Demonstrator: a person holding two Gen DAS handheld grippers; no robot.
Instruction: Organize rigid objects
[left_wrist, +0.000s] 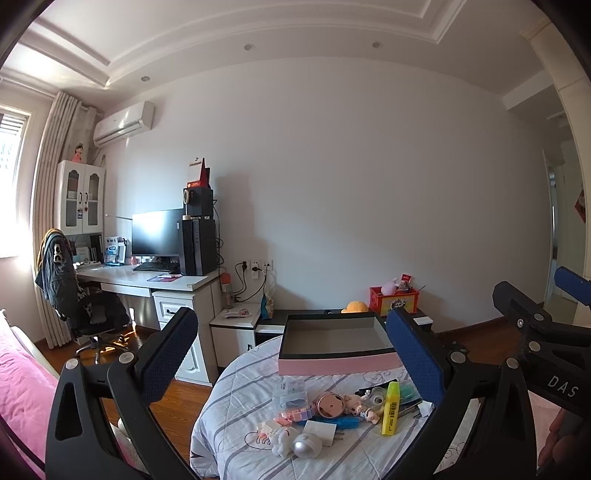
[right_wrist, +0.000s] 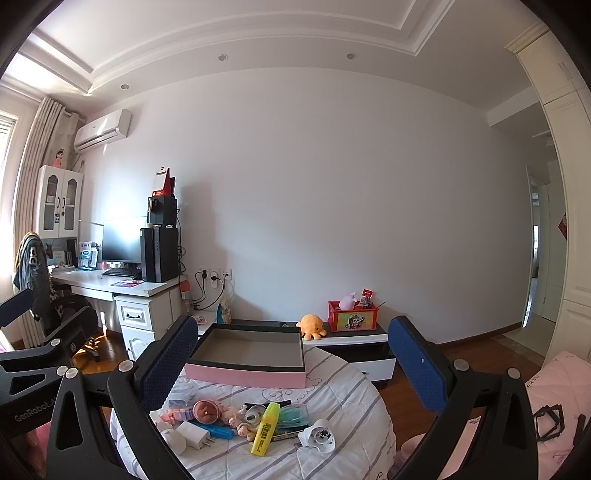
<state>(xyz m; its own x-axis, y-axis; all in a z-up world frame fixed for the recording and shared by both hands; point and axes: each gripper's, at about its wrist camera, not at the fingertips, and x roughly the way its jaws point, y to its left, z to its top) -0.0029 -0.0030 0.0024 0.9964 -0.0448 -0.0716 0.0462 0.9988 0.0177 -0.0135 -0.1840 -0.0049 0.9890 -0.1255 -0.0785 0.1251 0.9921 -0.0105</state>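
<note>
Striped white-and-grey quilted cloth (right_wrist: 354, 398) covers the round table, where small clutter crowds the near part: a white plug adapter (right_wrist: 195, 435), a blue tool (right_wrist: 218, 431) and a round pink case (right_wrist: 205, 410). Behind them sits an empty pink-sided shallow box (right_wrist: 247, 374). The yellow highlighter marker (right_wrist: 265, 428) lies amid the clutter, long axis running away from the camera, tipped slightly right. Both the left gripper (left_wrist: 291, 354) and the right gripper (right_wrist: 293, 363) hover spread wide, holding nothing.

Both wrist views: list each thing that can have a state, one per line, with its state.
Left gripper: open, holding nothing.
Right gripper: open, holding nothing.
Pink box: lid off, empty, upright on the quilt.
Highlighter: capped, lying flat.
Charger: unplugged, lying among the clutter.
Monitor: off.
Cabinet: doors shut.
Desk drawer: shut.
Red crate: open-topped, filled with toys.
</note>
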